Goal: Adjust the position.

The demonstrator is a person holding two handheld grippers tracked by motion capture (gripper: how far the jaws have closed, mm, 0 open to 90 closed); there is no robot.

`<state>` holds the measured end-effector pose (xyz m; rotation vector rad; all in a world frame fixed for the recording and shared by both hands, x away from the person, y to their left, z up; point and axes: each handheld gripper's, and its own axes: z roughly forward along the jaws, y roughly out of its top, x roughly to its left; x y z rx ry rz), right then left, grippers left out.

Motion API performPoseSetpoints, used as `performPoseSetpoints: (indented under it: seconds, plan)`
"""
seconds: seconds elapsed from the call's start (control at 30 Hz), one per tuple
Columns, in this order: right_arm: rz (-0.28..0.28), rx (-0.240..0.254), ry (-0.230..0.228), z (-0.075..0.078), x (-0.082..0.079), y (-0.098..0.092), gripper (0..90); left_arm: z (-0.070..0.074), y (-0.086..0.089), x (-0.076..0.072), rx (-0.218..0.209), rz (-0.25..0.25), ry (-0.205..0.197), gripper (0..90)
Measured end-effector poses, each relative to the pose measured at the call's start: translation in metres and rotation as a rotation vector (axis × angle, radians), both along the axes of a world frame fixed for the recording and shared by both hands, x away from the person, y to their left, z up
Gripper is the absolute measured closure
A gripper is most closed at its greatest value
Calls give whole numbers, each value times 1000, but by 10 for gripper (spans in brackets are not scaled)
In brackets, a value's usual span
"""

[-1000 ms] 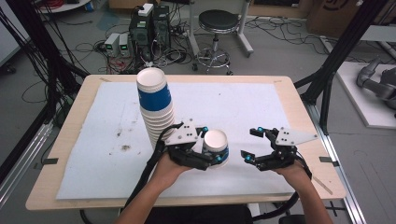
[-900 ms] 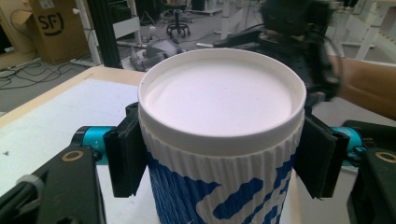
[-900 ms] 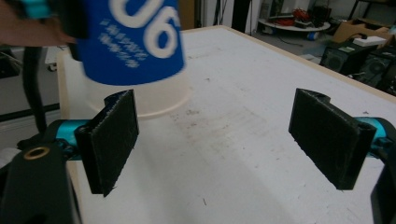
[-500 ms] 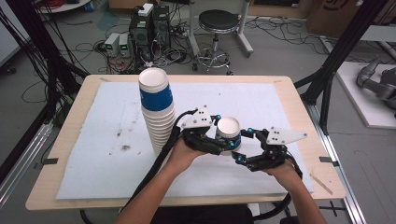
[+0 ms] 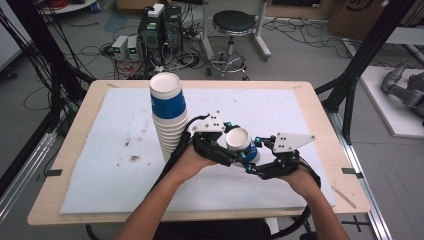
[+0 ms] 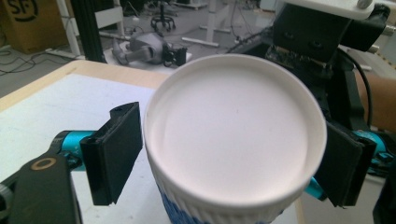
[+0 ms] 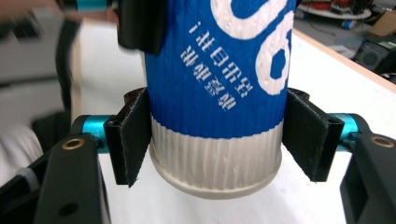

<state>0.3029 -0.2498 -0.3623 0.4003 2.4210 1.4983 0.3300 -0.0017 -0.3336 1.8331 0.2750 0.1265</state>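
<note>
High view: the paper cup (image 5: 241, 145) hangs above the table's (image 5: 320, 125) middle, nearer the front edge, between both grippers.

Left gripper view: left gripper (image 6: 224, 158), jaws just opening, brackets the rim loosely.

Right gripper view: right gripper (image 7: 217, 140), jaws just closing, clamps the base. The cup looks light and crushable; the stiffer base is the likelier hold.

cup (image 5: 242, 144): blue and white, between both tools, above the white-covered surface (image 5: 100, 180)
left tool (image 5: 231, 156): jaws just opened beside the cup
right tool (image 5: 253, 156): jaws just closed on the cup
stack of cups (image 5: 168, 117): upright, left of the hands

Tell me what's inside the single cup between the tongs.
The cup looks empty in the left gripper view: a plain white inner wall and floor, nothing in it. Its underside can't be seen, and the right tongs cover part of its outer wall.
</note>
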Motion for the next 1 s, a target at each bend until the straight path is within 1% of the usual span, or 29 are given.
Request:
performPoseSetpoints:
  seconds: [0.03,0.07,0.1,0.13,0.2,0.23,0.27,0.3,0.33,0.37,0.4,0.47,0.5,0.53,0.57,0.6,0.63,0.67,0.7,0.73,0.77,0.8,0.83,0.87,0.9,0.93,1.0]
  plan:
    - [2,-28,-8,1,-1,0,296,0,1,1,11,-16,2,186]
    - [2,-50,-15,2,-1,-1,293,-1,2,2,4,-46,6,241]
    - [4,-57,-27,3,-1,-1,272,0,2,2,-1,-50,5,282]
    - [4,-45,-33,3,-1,-2,237,0,2,2,-1,-50,5,287]
    - [-3,48,-10,-1,-2,-6,190,0,2,1,-41,-65,7,295]
    - [-19,103,10,-3,-2,-8,149,0,2,1,-67,-81,9,297]
    - [-19,103,10,-3,-2,-8,149,0,2,1,-67,-81,9,299]
    - [-6,202,82,-12,2,-10,126,1,0,0,-125,-96,14,300]
    - [-4,214,90,-14,2,-9,127,1,0,0,-130,-102,15,300]
    - [-2,219,95,-16,2,-8,130,1,0,0,-127,-99,17,299]
    - [-1,221,99,-16,2,-8,152,1,0,1,-122,-101,20,299]
    - [8,190,84,-14,2,-9,178,1,0,1,-110,-96,31,290]
    - [7,166,70,-13,2,-10,184,0,-1,0,-94,-89,25,281]
    - [-2,134,47,-11,2,-10,185,0,-1,-1,-63,-64,7,263]
    - [-10,92,30,-9,1,-10,185,-1,-2,0,-40,-52,9,217]
    - [-9,55,20,-8,1,-10,185,-3,-3,1,-39,-61,32,201]
    - [-4,34,14,-7,1,-10,185,-4,-1,3,-39,-97,49,228]
    - [5,21,14,-7,0,-10,183,-4,0,3,-42,-110,44,264]
    - [10,22,5,-7,0,-11,177,-4,1,2,-61,-128,42,277]
    - [22,46,11,-8,-1,-12,154,-4,2,2,-73,-135,39,293]
    - [25,77,32,-9,-1,-13,136,-4,3,1,-92,-146,30,300]
    - [24,123,63,-11,0,-14,133,-5,4,1,-112,-147,31,303]
    - [29,160,93,-13,0,-15,132,-5,5,1,-115,-150,36,304]
    - [35,179,110,-15,1,-15,132,-6,5,1,-116,-155,32,305]
    - [41,186,113,-17,0,-14,133,-6,5,0,-114,-161,36,305]
    - [55,181,106,-17,1,-15,143,-6,5,-1,-116,-164,34,305]
    - [70,166,79,-15,0,-17,170,-6,6,-2,-113,-171,39,305]
